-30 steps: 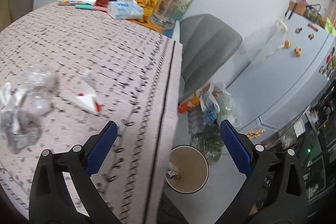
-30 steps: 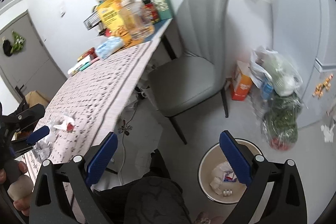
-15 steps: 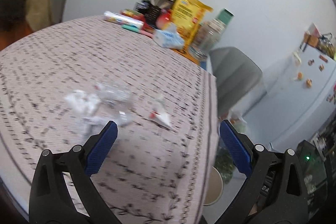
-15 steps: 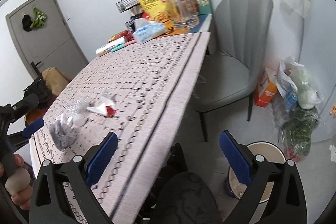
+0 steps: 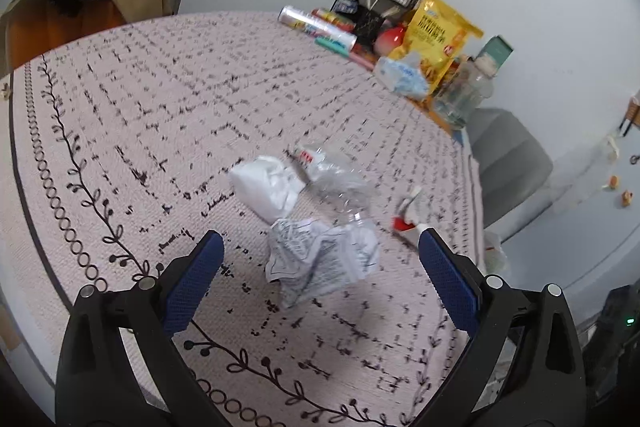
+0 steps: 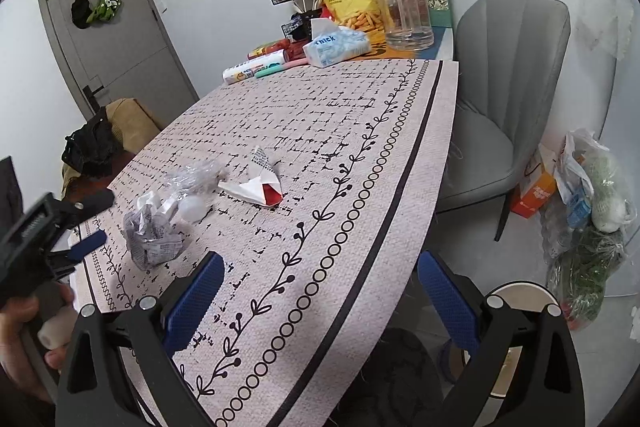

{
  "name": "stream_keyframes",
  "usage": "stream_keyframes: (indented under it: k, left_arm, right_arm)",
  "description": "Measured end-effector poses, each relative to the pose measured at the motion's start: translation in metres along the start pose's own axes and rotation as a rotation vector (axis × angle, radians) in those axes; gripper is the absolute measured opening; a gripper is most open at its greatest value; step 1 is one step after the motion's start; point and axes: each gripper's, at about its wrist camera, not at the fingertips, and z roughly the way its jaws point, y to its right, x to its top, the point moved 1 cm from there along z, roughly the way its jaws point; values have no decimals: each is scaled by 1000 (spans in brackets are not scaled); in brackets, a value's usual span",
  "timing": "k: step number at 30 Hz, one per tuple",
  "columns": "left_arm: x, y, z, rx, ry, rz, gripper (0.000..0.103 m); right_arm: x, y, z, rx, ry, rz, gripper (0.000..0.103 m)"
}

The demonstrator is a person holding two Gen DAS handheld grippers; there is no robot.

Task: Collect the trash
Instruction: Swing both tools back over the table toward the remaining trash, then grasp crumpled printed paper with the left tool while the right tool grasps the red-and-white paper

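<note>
- The left gripper (image 5: 320,269) is hovering over the table (image 5: 120,115) with its jaws spread wide, framing a crumpled printed paper (image 5: 320,259) that is lying between the 2 blue pads but touching neither.
- Just beyond the paper, a white wad (image 5: 264,187) and a crushed clear plastic bottle (image 5: 340,187) are sitting against each other, and a torn white-and-red wrapper (image 5: 408,219) is lying near the table's edge.
- The right gripper (image 6: 318,301) is also holding its jaws spread and empty, hanging above the cloth's border, with the bin (image 6: 520,307) showing on the floor below it.
- Risk, as I judge it: the paper is light and springy, so a shallow pinch could be letting it slip out or pushing it along the cloth.
- The bottle is lying so close that closing pads may be catching it too, or knocking it toward the edge.
</note>
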Motion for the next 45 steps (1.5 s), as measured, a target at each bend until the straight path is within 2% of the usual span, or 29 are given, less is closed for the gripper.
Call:
stream_keyframes:
  k: [6,7,9,10,11,13,18,26,39,40,42,43,44,45]
  left_arm:
    - [-10,1,26,29,-42,4,96]
    - [-9,2,29,27,-46,7,90]
    - [-11,2,33,35,-65,6,70]
    - [-11,1,36,31,-82,1,50]
    - [-12,-1,37,25,-95,-6,39]
    - [-12,-1,33,8,-82,-7,35]
    - [-6,-1,15,-13,-39,19,34]
    - [3,-17,-2,17,0,2,34]
    - [4,-33,-9,48,32,-55,34]
    - [4,-34,-9,50,33,-58,34]
    - [3,-34,-9,54,33,-60,34]
    - [3,-34,-10,57,34,-56,34]
    - [2,-34,-12,56,37,-51,34]
    - [3,-34,-13,56,38,-48,34]
  right_arm:
    - [-1,7,4,-5,-16,10,95]
    - [-1,8,5,-8,-18,13,95]
    - [0,11,6,-9,-20,19,95]
    - [0,11,7,-10,-22,21,95]
    - [1,10,9,-9,-23,19,95]
    - [4,7,12,-1,-26,9,95]
    - [12,-13,25,30,-40,-53,95]
    - [29,-51,65,61,-90,-172,89]
    - [56,-77,121,74,-147,-210,87]
    - [56,-78,124,71,-152,-212,83]
    - [55,-76,132,64,-177,-215,69]
    - [55,-75,133,66,-189,-215,51]
    - [54,-74,134,72,-208,-213,40]
    - [54,-72,131,82,-203,-213,36]
